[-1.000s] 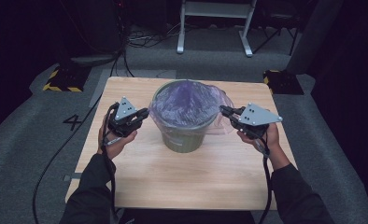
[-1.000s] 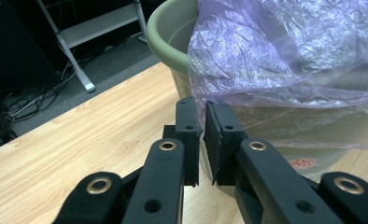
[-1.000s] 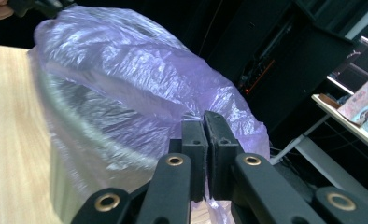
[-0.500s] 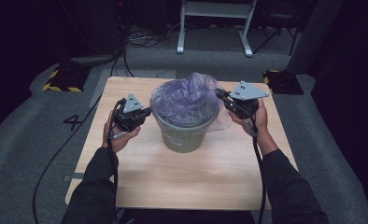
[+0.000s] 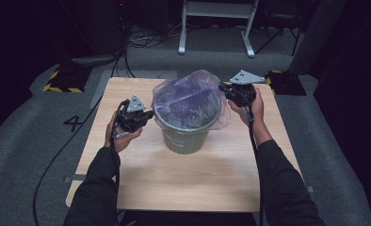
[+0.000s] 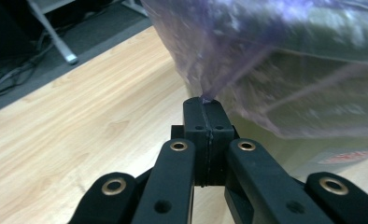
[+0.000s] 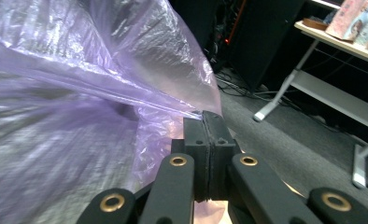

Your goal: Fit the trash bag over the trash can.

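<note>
A grey-green bin [image 5: 186, 136] stands in the middle of the wooden table [image 5: 174, 183], lined with a thin purple plastic bag [image 5: 188, 101]. My left gripper [image 5: 150, 114] sits at the bin's left rim, shut on the bag's edge; in the left gripper view the film [image 6: 247, 56] runs out from between the closed jaws of that gripper [image 6: 205, 103]. My right gripper [image 5: 222, 88] is at the far right of the rim, shut on the bag, which stretches taut from its tips [image 7: 204, 116] in a purple sheet [image 7: 79, 93].
Black cables [image 5: 56, 160] trail over the grey floor at the left. A white metal frame [image 5: 216, 23] stands behind the table, and yellow-black striped blocks [image 5: 61, 80] lie at both far corners. A white shelf leg [image 7: 285, 100] crosses the right gripper view.
My right gripper has moved away toward the table's far side and a little inward along the rim, pulling the bag taut. The left gripper has stayed near the left rim.
</note>
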Demonstrator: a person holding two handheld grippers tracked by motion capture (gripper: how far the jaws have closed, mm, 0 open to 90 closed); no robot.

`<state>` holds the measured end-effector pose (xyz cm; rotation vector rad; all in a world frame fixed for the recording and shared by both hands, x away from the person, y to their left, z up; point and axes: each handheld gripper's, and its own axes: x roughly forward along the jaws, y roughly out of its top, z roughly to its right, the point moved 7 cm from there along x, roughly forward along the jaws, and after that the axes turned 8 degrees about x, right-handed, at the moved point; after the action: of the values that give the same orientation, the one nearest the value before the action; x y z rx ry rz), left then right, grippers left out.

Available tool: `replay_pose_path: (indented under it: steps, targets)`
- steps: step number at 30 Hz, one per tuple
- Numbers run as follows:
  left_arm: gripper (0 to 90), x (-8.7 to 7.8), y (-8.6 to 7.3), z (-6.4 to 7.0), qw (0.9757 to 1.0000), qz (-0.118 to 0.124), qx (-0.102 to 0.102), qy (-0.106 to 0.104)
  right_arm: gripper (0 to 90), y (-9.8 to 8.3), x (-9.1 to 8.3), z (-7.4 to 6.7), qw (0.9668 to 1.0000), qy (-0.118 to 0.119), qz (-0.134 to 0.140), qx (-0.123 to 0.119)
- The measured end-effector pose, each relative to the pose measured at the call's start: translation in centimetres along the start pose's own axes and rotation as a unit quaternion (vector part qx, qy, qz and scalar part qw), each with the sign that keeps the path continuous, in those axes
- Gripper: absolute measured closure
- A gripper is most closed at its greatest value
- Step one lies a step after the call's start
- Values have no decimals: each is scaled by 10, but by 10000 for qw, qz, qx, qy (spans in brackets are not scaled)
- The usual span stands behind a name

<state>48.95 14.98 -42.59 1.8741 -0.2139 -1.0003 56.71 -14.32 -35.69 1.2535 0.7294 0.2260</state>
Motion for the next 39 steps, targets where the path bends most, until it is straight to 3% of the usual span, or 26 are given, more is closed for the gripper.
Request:
replay_pose_path:
  steps: [5,12,15,20,22,24,27,31,35,37,38,39]
  targets:
    - [898,-1,-5,-1,10000,7,-43,-68,889,-6,11,4,9998,3,-160,131]
    - [899,-2,-12,1,9999,-25,6,-104,887,-17,20,5,9987,186,-255,406]
    - [899,-7,-15,1,9999,-41,75,-59,890,-22,19,4,9982,254,-299,446]
    - [894,-19,-23,-1,9998,159,-106,64,889,-22,8,0,9982,369,-257,384]
    - [774,-24,-26,0,9994,282,-202,89,890,-21,3,0,9982,389,-224,396]
    - [587,-31,-25,4,9987,433,-241,125,889,-22,0,2,9980,406,-205,438]
    - [396,-42,-16,16,9971,751,-74,129,890,-23,-6,6,9972,475,-152,562]
    - [238,-51,-4,34,9948,989,193,129,889,-21,-10,6,9966,562,-135,590]
    - [246,-50,6,44,9941,1017,369,111,877,-17,-14,1,9962,676,-114,530]
    - [350,-48,9,44,9944,971,391,167,866,-15,-16,-2,9963,701,-100,481]
    - [444,-47,11,44,9945,976,361,144,853,-14,-16,-3,9962,730,-94,471]
    - [470,-46,11,43,9946,977,336,138,831,-13,-16,-4,9964,723,-90,439]
